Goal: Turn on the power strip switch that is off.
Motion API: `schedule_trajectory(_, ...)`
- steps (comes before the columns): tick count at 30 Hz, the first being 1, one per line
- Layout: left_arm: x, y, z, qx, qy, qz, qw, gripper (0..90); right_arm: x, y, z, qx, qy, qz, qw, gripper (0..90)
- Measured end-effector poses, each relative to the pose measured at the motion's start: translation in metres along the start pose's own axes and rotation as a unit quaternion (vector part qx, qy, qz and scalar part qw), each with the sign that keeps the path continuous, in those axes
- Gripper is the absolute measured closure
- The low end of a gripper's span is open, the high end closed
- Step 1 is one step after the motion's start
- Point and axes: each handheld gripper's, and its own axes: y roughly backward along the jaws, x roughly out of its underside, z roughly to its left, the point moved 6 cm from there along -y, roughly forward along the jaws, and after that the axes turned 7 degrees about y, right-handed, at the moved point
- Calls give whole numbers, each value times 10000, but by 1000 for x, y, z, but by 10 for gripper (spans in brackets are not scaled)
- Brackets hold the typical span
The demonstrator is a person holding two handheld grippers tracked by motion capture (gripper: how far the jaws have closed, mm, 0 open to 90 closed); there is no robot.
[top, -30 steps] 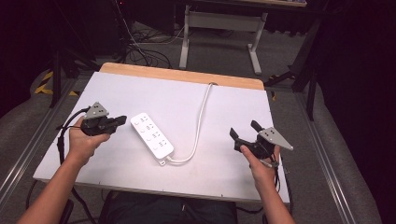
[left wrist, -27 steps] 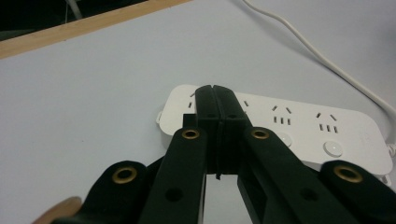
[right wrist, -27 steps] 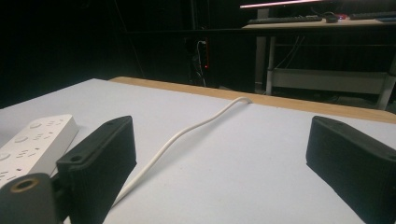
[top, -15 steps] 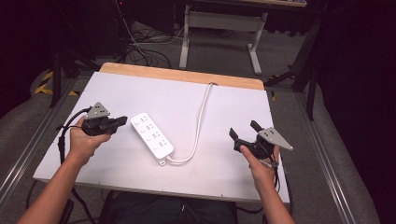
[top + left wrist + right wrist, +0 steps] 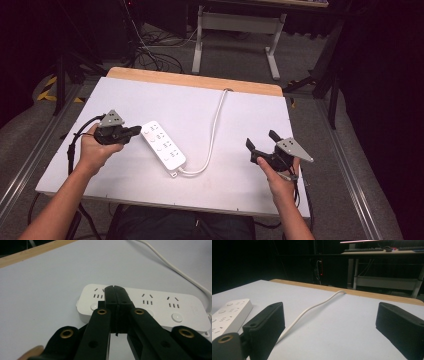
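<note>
High view: little changes over the last second; the left hand-held gripper (image 5: 134, 131) still sits beside the white power strip (image 5: 163, 149) mid-counter (image 5: 125, 175), the right hand-held gripper (image 5: 260, 147) well apart, so work seems not yet begun.

Left gripper view: jaws pressed together, empty, just before the power strip (image 5: 160, 305).

Right gripper view: jaws spread wide, the cable (image 5: 312, 308) running between them.

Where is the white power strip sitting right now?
In the high view the power strip lies diagonally on the white table, left of centre, just off the tips of the shut left gripper.
</note>
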Motion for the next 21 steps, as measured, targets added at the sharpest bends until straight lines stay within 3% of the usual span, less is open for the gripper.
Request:
schedule_trajectory(10, 2, -7, -2, 30, -75, 144, 9999, 900, 0, 0, -1, 17, 1, 7, 10000, 90)
schedule_trajectory(21, 4, -22, -9, 165, -196, 474, 9985, 900, 0, 0, -1, 26, -28, -9, 10000, 90)
